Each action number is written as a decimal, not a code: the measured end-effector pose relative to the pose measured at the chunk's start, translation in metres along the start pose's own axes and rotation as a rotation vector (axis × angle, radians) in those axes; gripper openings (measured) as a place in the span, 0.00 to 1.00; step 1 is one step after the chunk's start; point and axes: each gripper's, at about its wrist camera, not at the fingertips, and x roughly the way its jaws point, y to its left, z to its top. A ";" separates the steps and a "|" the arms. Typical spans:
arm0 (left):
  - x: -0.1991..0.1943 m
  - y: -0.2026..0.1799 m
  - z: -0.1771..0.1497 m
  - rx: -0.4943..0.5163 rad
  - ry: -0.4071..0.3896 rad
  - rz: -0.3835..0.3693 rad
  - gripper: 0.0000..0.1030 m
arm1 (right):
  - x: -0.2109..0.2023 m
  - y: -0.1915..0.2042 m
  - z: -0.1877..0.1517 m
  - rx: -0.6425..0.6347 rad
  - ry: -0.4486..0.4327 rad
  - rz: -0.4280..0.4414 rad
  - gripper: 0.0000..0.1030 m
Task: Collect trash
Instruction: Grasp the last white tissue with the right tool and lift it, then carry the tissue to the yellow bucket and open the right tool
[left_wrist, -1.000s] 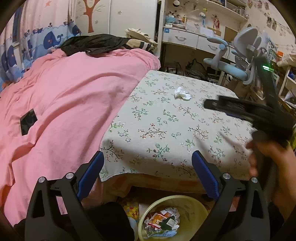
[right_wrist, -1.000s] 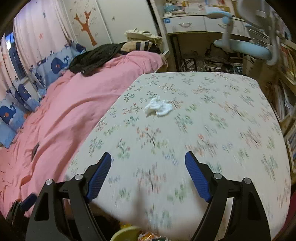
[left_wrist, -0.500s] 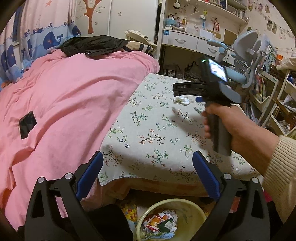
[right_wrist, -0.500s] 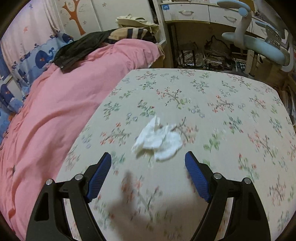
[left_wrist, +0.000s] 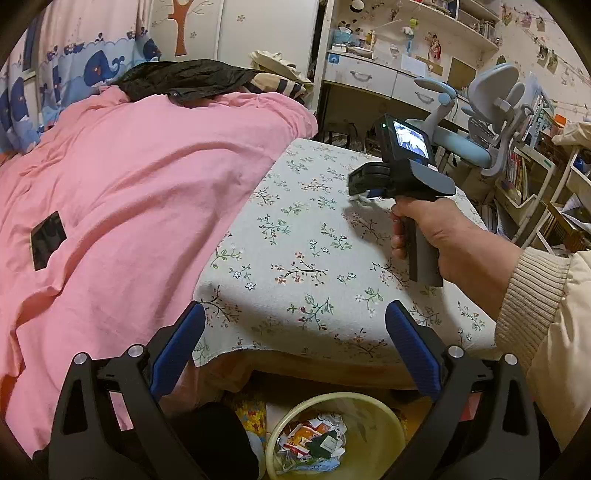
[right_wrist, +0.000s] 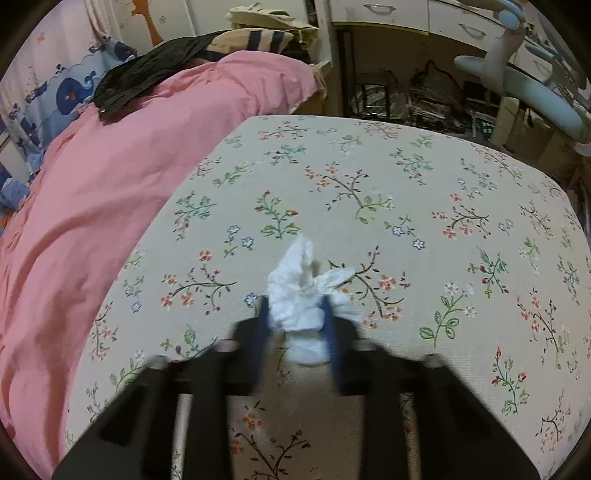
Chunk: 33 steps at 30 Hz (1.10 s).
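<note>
Right gripper (right_wrist: 297, 321) pinches the crumpled tissue (right_wrist: 306, 291) on the floral tablecloth (right_wrist: 424, 206); only the left view shows the left gripper (left_wrist: 291, 354), fingers apart, above the waste bin (left_wrist: 373, 428).

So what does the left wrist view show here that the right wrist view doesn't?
Only the left wrist view shows the bin of trash under the table edge, the open left claw, and the person's hand on the right claw's handle. Only the right wrist view shows the right claw shut on the tissue. Both show the floral tablecloth and pink blanket.
</note>
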 end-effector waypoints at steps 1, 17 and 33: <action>0.000 0.000 0.000 0.000 0.000 0.001 0.92 | -0.003 0.001 -0.001 -0.010 -0.004 -0.003 0.11; -0.008 -0.002 -0.004 0.021 -0.034 0.036 0.92 | -0.122 -0.019 -0.081 0.012 -0.111 0.140 0.10; -0.030 0.001 -0.005 0.015 -0.157 0.089 0.93 | -0.180 0.004 -0.218 0.017 -0.009 0.225 0.10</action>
